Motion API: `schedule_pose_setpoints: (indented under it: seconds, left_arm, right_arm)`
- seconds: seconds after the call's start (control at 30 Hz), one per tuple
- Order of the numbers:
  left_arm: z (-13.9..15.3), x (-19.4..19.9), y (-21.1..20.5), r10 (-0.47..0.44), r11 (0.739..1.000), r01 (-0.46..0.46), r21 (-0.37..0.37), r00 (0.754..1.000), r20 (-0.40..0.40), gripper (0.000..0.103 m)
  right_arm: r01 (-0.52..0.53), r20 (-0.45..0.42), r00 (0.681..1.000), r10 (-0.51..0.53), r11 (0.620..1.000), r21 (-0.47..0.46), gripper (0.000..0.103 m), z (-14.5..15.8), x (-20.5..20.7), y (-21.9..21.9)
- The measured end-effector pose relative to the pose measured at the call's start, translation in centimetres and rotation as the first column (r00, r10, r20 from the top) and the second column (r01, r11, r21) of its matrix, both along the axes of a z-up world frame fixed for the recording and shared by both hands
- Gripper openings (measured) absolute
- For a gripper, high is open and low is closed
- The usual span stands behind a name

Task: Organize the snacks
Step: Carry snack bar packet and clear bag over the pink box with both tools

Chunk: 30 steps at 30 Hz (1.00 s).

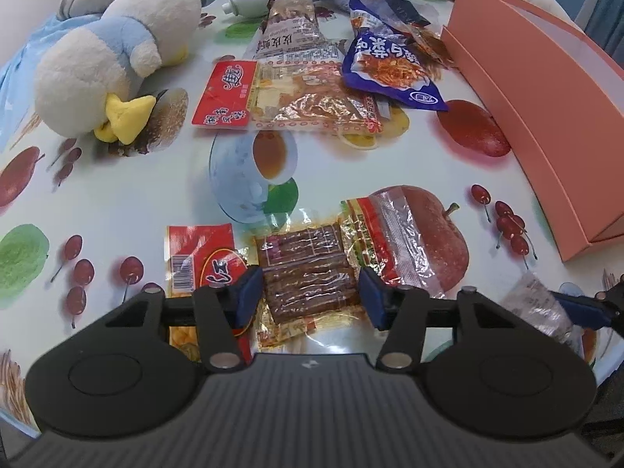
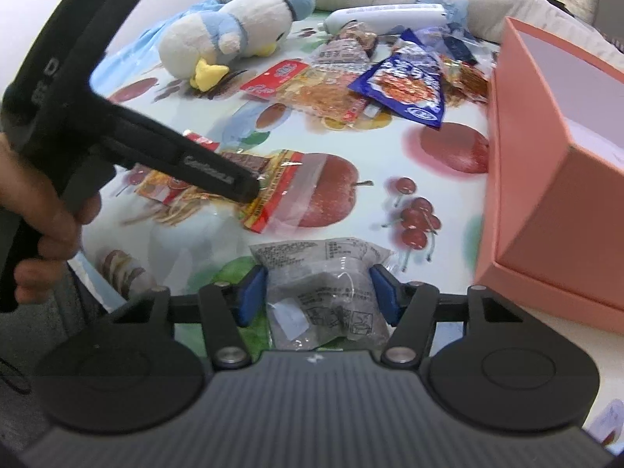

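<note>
Left tool (image 1: 310,292) stands wide astride the brown pack (image 1: 308,277); right tool (image 2: 318,292) wide around the grey pack (image 2: 323,292). Close squarely mid-pack, then carry to the box (image 2: 546,163) on your right.

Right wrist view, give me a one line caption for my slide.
Open right gripper straddles a grey snack packet beside the pink box.

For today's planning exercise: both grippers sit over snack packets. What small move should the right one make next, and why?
Probably close the right gripper: its jaws stand open on either side of the grey packet, not yet pinching it, and the open pink box waits just to its right.
</note>
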<state>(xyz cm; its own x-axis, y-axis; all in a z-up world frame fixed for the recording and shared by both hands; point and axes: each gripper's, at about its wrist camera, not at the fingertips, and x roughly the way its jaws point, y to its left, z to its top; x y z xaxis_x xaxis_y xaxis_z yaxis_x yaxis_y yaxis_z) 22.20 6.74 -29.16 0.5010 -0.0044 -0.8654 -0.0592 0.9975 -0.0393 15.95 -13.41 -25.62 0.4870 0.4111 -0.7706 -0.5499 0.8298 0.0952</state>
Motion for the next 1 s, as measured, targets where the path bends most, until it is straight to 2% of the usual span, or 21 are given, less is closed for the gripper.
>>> schedule_pose_setpoints:
  seconds: [0.2,0.4,0.7,1.0]
  left_arm:
    - [0.8,-0.3,0.8,0.027,0.997,-0.027,-0.074,1.000,-0.001,0.057]
    - [2.9,-1.3,0.6,0.034,0.994,-0.030,-0.103,0.999,0.038,0.057]
    - [7.9,-2.6,-0.2,0.032,0.991,-0.016,-0.135,0.992,0.120,0.057]
    - [14.4,-2.7,-1.6,0.012,0.983,0.026,-0.181,0.978,0.210,0.057]
  right_arm:
    - [0.081,-0.013,0.997,-0.081,0.997,0.020,0.061,0.5,0.4,-1.5]
    - [0.103,0.018,0.994,-0.104,0.994,0.045,0.061,2.0,0.0,-2.2]
    - [0.148,0.085,0.985,-0.153,0.987,0.069,0.061,6.6,-0.7,-2.8]
    - [0.206,0.152,0.963,-0.220,0.973,0.103,0.061,12.1,0.0,-4.6]
